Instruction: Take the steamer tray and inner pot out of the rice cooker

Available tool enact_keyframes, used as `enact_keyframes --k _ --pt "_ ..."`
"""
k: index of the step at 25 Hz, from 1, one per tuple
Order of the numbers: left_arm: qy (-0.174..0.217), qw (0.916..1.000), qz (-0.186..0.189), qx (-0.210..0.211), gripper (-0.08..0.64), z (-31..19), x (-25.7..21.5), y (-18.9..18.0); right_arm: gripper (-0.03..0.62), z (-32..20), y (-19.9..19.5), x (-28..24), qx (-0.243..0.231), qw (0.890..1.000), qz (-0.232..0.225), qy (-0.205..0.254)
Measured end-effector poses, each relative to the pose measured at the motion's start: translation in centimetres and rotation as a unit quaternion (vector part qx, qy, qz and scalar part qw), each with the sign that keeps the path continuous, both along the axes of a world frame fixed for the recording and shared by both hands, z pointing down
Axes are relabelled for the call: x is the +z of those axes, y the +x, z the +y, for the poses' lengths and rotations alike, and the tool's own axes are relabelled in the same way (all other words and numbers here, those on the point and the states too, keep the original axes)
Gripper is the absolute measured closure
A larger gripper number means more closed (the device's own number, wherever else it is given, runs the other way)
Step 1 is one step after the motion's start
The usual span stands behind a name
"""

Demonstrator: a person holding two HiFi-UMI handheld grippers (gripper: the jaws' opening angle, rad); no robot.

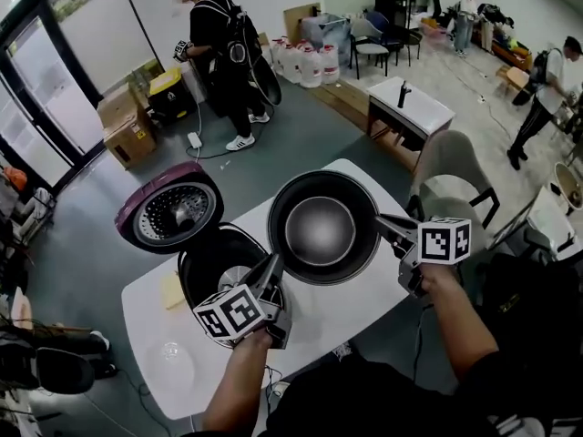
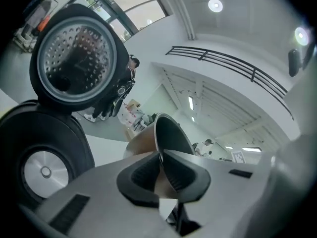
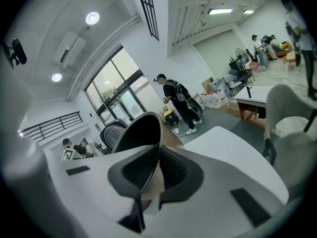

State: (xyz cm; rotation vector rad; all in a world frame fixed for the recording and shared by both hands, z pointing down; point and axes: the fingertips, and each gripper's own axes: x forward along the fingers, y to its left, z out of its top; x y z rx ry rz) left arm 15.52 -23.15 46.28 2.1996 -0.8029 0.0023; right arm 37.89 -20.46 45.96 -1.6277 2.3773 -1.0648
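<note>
While the white table [image 1: 351, 321] spreads under everything, the black rice cooker [image 1: 202, 255] stands on its left part, its purple lid [image 1: 168, 209] swung wide and its well showing only the round heating plate. The dark inner pot [image 1: 321, 228] is out of the cooker, held just to its right over the table. The left gripper [image 1: 273, 266] is clenched on the pot's near-left rim; the right gripper [image 1: 384, 223] is clenched on the rim opposite.
</note>
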Motion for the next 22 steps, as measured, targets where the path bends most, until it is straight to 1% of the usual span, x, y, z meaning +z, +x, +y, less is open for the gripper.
enact_keyframes --k 2,5,10,14,18,22 --pt "-0.009 0.9998 -0.005 0.016 0.538 0.1 1.4 2.2 0.561 1.1 2.0 1.4 0.022 1.000 -0.002 -0.016" --pt "-0.016 0.9986 -0.027 0.042 0.537 0.2 4.0 5.1 0.563 2.2 4.6 4.3 0.054 0.998 -0.003 -0.042" --pt "-0.049 0.9946 -0.054 0.074 0.537 0.7 9.1 8.5 0.569 4.2 7.8 9.7 0.101 0.991 -0.033 -0.087" --pt "-0.077 0.9908 -0.071 0.085 0.537 1.1 12.7 9.6 0.571 5.5 8.6 13.2 0.112 0.985 -0.049 -0.118" --pt "-0.108 0.9867 -0.077 0.094 0.537 1.8 15.5 10.5 0.571 6.4 9.2 16.5 0.125 0.979 -0.061 -0.150" --pt "-0.132 0.9833 -0.087 0.091 0.537 2.0 17.2 10.7 0.572 6.9 9.3 18.0 0.141 0.973 -0.067 -0.172"
